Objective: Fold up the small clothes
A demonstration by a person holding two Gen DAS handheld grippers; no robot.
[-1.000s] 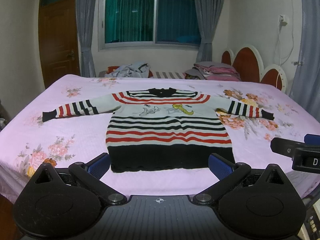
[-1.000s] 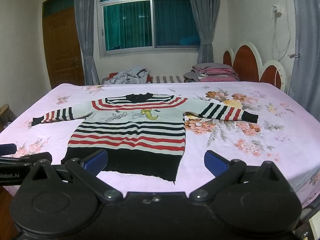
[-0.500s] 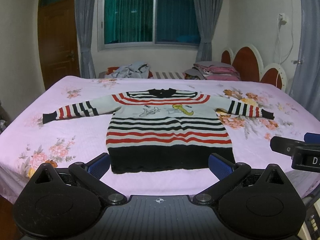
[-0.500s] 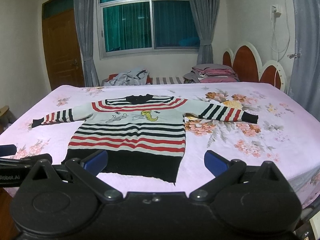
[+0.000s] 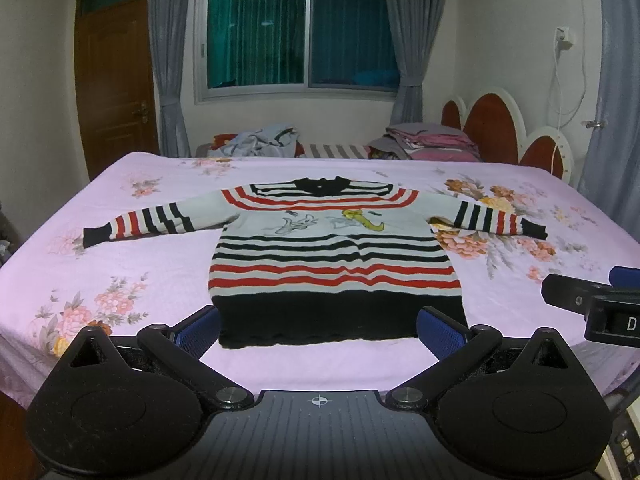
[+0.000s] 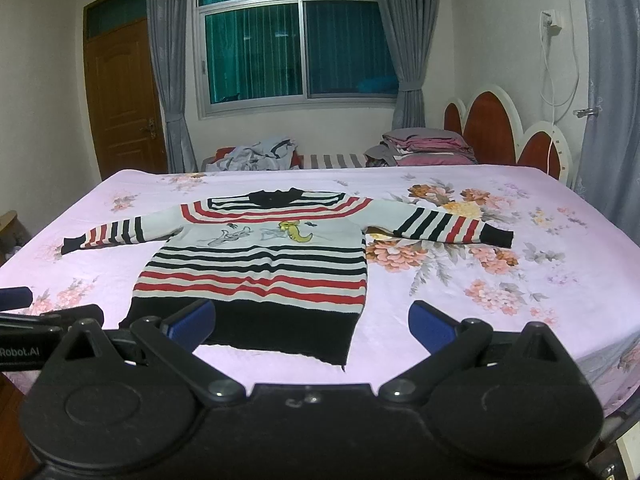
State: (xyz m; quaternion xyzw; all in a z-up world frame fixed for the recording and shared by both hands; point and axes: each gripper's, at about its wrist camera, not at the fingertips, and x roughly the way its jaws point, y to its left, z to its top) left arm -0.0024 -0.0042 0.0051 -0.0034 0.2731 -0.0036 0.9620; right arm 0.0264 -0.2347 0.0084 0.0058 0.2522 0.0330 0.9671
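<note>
Folding has not begun: the striped sweater [image 5: 334,256] lies flat, sleeves spread, on the bed [image 5: 160,264], while the left gripper [image 5: 318,330] and right gripper [image 6: 312,326] hover released near its hem, so next each must reach a sleeve.

The pink flowered bed [image 5: 120,264] lies bare all around the flat striped knit sweater [image 5: 332,256]; nothing stands on either side of it.

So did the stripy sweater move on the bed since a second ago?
No. The stripy sweater lies spread flat on the bed, its sleeve cuffs beside the same printed flowers as before.
</note>
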